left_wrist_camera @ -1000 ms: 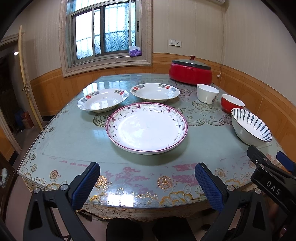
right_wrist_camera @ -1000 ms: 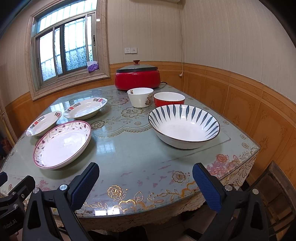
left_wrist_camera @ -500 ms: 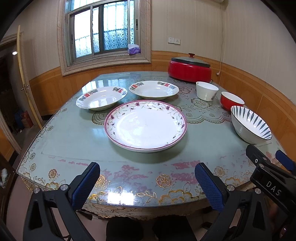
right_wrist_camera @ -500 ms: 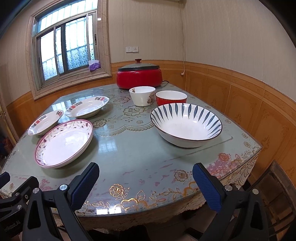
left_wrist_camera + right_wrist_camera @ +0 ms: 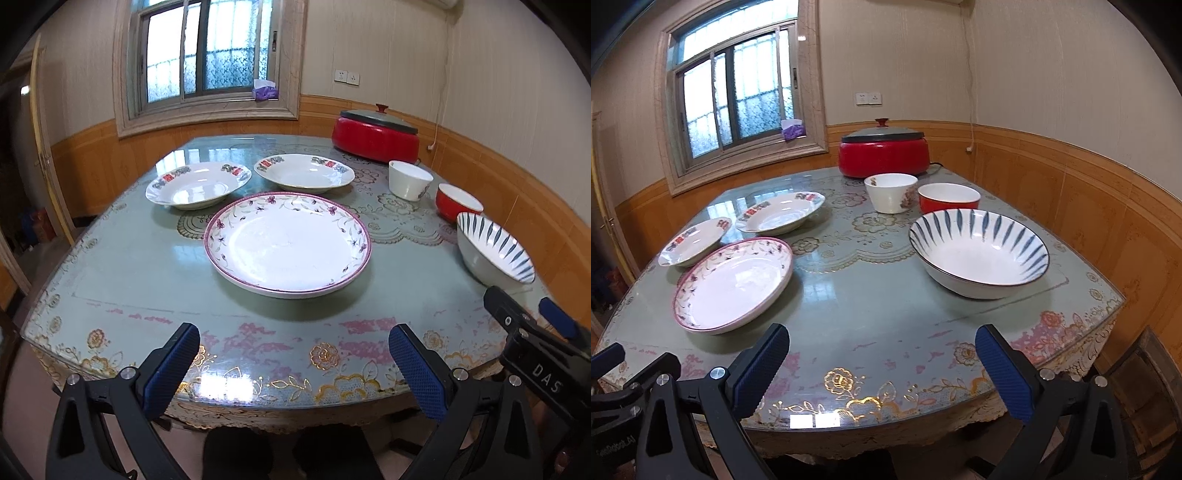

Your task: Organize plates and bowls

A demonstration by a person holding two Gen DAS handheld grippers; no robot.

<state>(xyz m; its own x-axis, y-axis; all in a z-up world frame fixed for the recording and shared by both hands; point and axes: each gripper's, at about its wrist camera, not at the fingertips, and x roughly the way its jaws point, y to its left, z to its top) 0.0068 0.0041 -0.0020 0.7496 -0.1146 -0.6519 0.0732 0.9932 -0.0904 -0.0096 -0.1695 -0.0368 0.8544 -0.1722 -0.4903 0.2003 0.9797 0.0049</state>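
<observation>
both claws open at the counter's near edge

my left claw point(image 5: 293, 363) is spread wide and holds nothing, its blue pads hanging over the near edge of the counter point(image 5: 147, 273). my right claw point(image 5: 881, 363) is the same, wide and empty. in the left view the right tool's black body shows white letters "das", cut off at the frame edge; in the right view the left tool carries mirrored print too small to read.

the big floral plate point(image 5: 288, 243) sits straight ahead of the left claw. behind it lie two white plates point(image 5: 199, 184) point(image 5: 304, 173) side by side, apart; each has red patches with marks on the rim that i cannot read. the striped bowl point(image 5: 979, 253) stands ahead of the right claw, with the red bowl point(image 5: 948, 197) just behind it and the white bowl point(image 5: 891, 192) beside that, a small picture on its side. a lidded red pot point(image 5: 883, 153) stands at the far edge.
</observation>
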